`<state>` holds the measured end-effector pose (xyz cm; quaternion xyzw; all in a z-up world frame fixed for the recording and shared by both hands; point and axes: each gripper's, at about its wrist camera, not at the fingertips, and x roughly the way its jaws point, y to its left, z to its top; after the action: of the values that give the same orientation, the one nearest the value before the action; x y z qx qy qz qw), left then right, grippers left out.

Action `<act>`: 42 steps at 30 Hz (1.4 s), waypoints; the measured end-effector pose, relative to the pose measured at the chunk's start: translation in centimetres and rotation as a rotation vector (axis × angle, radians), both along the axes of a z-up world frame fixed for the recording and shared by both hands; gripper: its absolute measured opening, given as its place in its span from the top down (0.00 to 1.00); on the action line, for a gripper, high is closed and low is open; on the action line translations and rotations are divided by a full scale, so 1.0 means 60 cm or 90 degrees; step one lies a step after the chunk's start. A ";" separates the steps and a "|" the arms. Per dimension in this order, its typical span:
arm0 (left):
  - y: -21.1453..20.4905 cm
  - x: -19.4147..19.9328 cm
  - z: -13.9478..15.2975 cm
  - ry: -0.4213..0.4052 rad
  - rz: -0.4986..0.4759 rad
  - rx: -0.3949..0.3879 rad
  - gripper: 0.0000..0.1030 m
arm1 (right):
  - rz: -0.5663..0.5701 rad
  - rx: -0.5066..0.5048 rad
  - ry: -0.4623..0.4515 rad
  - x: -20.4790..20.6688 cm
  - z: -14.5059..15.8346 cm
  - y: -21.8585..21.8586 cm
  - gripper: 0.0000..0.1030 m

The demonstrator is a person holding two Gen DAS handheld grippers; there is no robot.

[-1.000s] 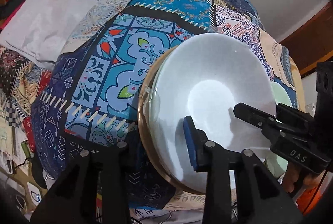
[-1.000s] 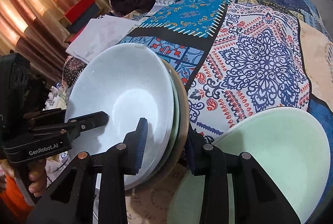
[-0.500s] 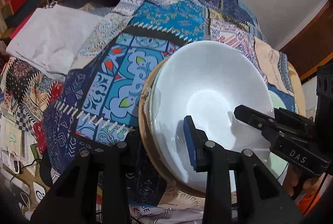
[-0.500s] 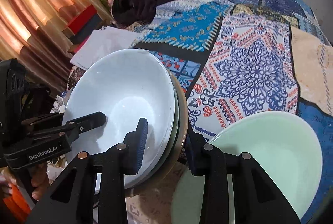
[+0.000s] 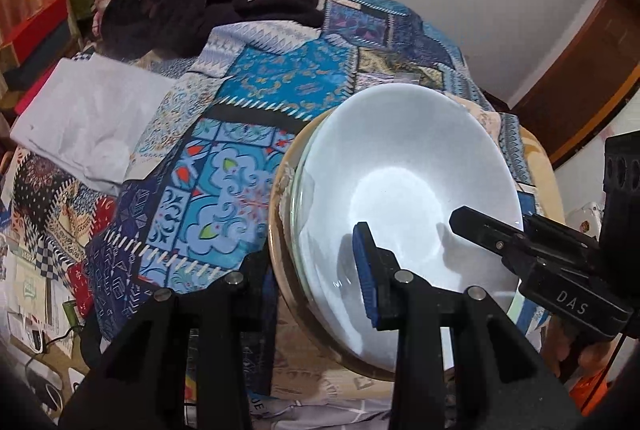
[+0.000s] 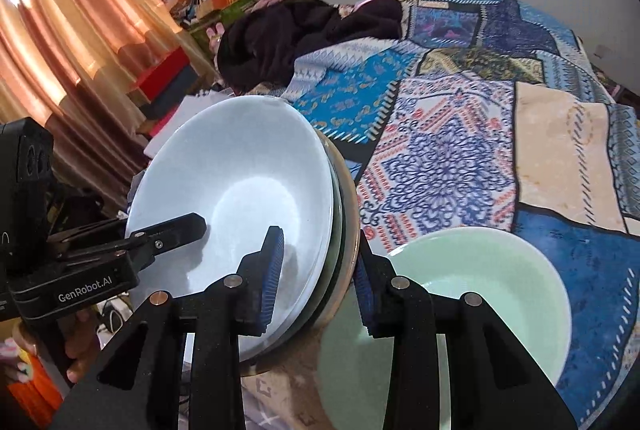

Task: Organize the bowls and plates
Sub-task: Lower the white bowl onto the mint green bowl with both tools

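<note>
A stack of dishes (image 5: 404, 198) is held tilted above a patchwork quilt (image 5: 240, 158), gripped from both sides; its top piece is a white bowl (image 6: 240, 190), smooth, glossy and shallow, with a bright sheen in its round well; beneath it sit a thin clear glass rim, a dark greenish one, and a beige plate (image 6: 349, 214) at the back; the left gripper (image 5: 316, 270) is clamped on the stack's edge, one blue ribbed pad inside the white bowl and the other finger behind the beige plate; the right gripper (image 6: 318, 270) pinches the opposite edge likewise, its pads on either face; a pale green bowl (image 6: 480, 270), matte and empty, rests on the quilt just beside the stack; dark clothing (image 6: 288, 42) is heaped at the quilt's far end.
</note>
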<state>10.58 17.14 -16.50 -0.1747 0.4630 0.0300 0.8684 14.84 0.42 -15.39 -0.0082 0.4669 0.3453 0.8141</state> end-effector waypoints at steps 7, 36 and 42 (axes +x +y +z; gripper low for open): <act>-0.047 0.008 0.017 -0.010 -0.034 -0.001 0.67 | -0.036 0.009 -0.014 -0.003 0.020 -0.051 0.71; -0.205 0.051 -0.003 0.029 -0.132 -0.007 0.67 | -0.142 0.020 0.011 -0.027 -0.001 -0.218 0.70; -0.214 0.062 -0.029 0.054 -0.135 -0.009 0.67 | -0.149 0.012 0.035 -0.023 -0.026 -0.226 0.70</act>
<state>14.32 4.33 -18.25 -0.1294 0.5151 -0.0581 0.8453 13.45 -13.13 -16.96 0.0639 0.4834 0.2524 0.8358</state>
